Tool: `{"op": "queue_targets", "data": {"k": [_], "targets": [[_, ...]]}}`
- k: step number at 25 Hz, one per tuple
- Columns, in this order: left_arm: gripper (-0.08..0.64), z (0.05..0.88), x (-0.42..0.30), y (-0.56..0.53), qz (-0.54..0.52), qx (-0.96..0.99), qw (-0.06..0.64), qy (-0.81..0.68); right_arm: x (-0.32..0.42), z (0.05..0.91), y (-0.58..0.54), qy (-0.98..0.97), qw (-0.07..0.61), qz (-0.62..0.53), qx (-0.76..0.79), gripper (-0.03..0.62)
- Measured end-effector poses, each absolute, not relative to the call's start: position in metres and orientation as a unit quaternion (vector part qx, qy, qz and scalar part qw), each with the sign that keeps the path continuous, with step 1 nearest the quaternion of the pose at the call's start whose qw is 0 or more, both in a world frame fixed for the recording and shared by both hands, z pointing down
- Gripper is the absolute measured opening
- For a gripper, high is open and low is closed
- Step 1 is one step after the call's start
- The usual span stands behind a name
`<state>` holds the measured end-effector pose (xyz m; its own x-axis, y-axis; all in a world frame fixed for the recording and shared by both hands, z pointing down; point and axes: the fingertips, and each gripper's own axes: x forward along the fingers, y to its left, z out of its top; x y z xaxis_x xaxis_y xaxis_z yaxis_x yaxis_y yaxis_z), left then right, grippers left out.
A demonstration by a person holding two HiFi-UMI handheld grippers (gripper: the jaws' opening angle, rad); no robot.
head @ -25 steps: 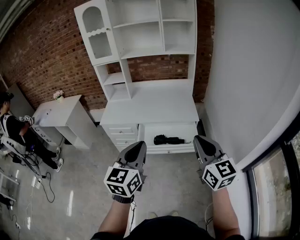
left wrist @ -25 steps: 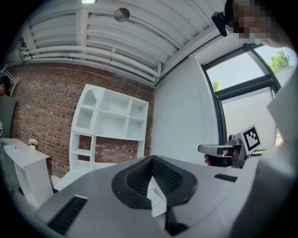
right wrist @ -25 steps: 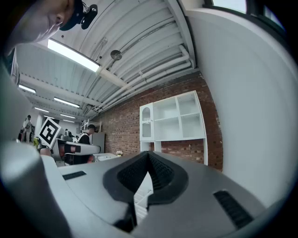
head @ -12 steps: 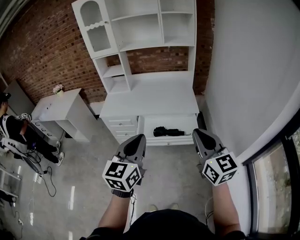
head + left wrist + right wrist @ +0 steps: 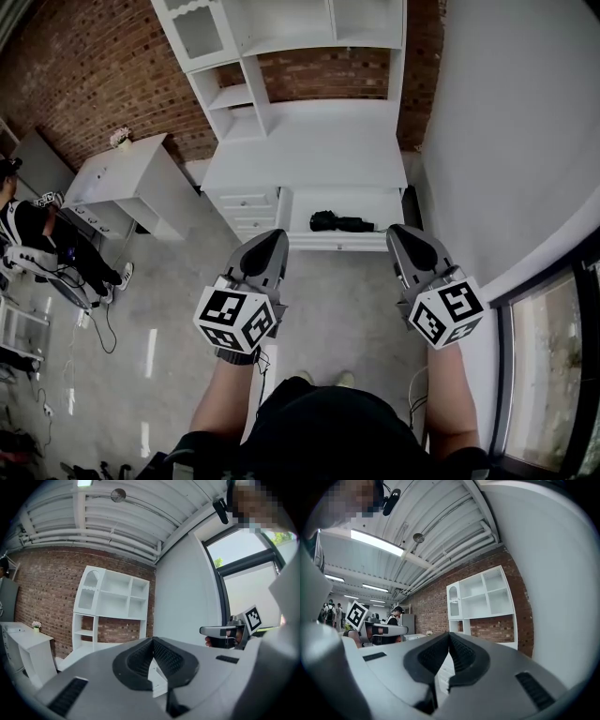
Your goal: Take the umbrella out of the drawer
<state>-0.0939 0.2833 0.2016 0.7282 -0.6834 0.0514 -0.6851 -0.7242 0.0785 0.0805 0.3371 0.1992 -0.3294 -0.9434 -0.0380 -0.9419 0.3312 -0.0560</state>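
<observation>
White surface (image 5: 309, 159) with shelves (image 5: 281, 37) above, against a brick wall (image 5: 94, 75). Its drawer (image 5: 372, 203) stands open. Left tongs (image 5: 272, 239) and right tongs (image 5: 401, 234) level before it, both pinched together, empty. Black folded umbrella (image 5: 339, 222) lies inside the drawer, apart from both.

In the head view my desk (image 5: 309, 155) fills the upper middle of the frame, and the shelf unit (image 5: 281, 37) stands on its far edge. Under the desk top the drawer (image 5: 342, 243) stands open toward me, with the umbrella (image 5: 339, 222) lying in it. A stack of small drawers (image 5: 246, 208) is just left of it. My left gripper (image 5: 275, 240) and right gripper (image 5: 401, 236) are below the drawer's front, one near each end. A side table (image 5: 127, 183) is at the left.
</observation>
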Motion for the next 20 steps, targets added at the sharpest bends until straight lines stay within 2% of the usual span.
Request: {"op": "queue_targets", "data": {"k": [10, 20], "targets": [[0.005, 0.219, -0.087, 0.274, 0.023, 0.922, 0.05, -0.382, 0.081, 0.218, 0.322, 0.828, 0.023, -0.026, -0.56, 0.005], [0.005, 0.24, -0.085, 0.213, 0.017, 0.927, 0.073, -0.368, 0.079, 0.238, 0.268, 0.822, 0.002, -0.041, -0.568, 0.005]]}}
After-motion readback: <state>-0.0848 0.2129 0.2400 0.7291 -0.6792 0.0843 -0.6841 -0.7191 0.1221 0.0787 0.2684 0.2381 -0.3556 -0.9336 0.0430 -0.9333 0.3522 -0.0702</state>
